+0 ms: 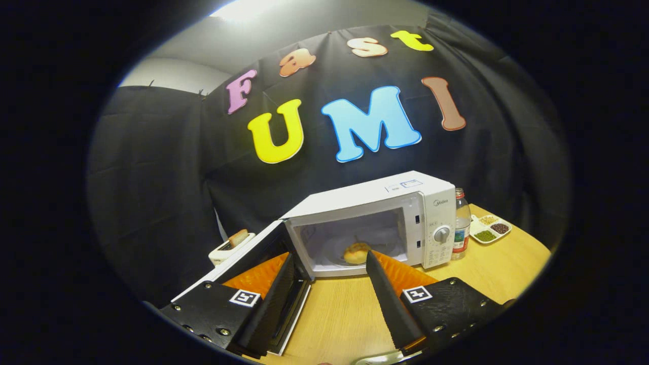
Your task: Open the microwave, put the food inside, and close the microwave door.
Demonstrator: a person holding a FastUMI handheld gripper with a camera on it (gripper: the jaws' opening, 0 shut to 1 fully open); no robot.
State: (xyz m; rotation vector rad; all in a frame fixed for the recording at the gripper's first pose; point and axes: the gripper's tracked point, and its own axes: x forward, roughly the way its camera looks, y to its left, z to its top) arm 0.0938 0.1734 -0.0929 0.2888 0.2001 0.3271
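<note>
Holding our gripper (329, 284) empty, fingers apart, we see the food (356, 252) inside the microwave (405, 203); pushing the door (253, 263) carelessly risks shifting the microwave.

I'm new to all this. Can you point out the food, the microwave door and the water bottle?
food (356, 252): gripper view, top of the bun inside the microwave.
microwave door (253, 253): gripper view, inner face, swung open.
water bottle (461, 228): gripper view, its clear body.

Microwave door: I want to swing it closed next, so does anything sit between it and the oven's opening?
Nothing visible does. The door hangs wide open beside the microwave, the food lies well inside on the turntable, and the gripper, jaws open and empty, sits before the opening, so it must clear first.
</note>
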